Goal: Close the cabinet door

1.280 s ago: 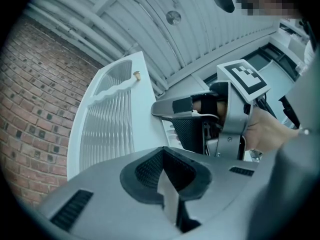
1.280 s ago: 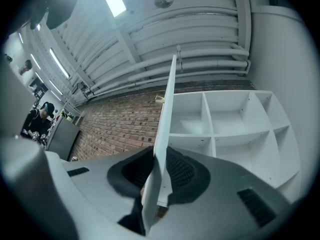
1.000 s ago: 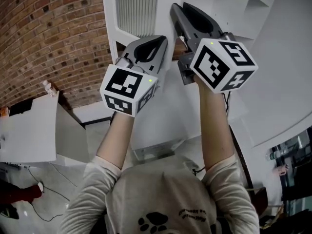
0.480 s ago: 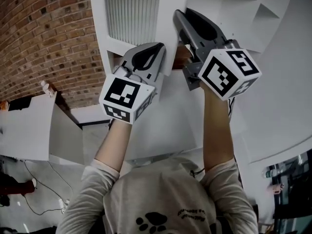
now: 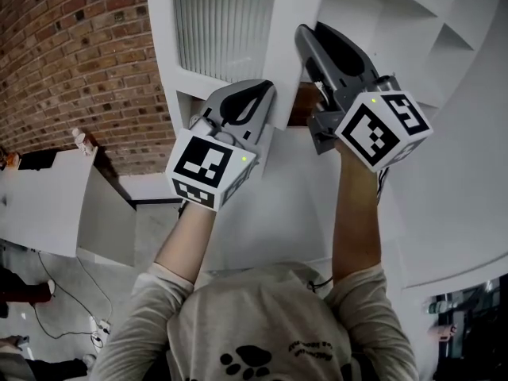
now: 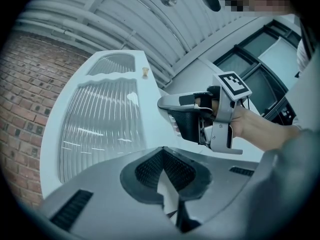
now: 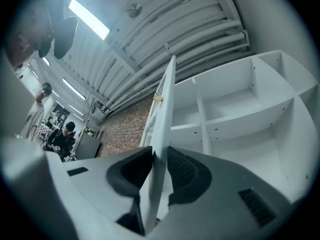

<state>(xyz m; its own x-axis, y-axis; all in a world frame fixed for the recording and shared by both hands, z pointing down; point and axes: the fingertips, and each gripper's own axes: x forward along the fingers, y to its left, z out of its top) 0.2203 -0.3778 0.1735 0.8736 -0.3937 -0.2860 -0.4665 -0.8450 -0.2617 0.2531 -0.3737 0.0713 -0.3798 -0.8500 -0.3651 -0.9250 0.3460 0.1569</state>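
The white cabinet door (image 5: 287, 22) has a ribbed glass panel (image 5: 226, 22) and stands part open, left of the white cabinet shelves (image 5: 397, 14). My left gripper (image 5: 268, 90) is shut, its tips (image 6: 162, 151) against the door's outer face (image 6: 100, 124) below the glass. My right gripper (image 5: 305, 32) straddles the door's free edge (image 7: 165, 99). Its jaws (image 7: 159, 156) have just been opening and stand loose on either side of the edge. The left gripper view also shows the right gripper (image 6: 200, 119) at the edge. Open shelves (image 7: 235, 104) lie right of the door.
A brick wall (image 5: 71, 54) stands to the left of the cabinet. A white box-like unit (image 5: 40, 213) sits low on the left, with cables on the floor (image 5: 71, 308). People (image 7: 62, 139) stand far off in the right gripper view.
Both grippers have moved with the door toward the cabinet. The door has swung further round, and its glass panel fills more of the head view.
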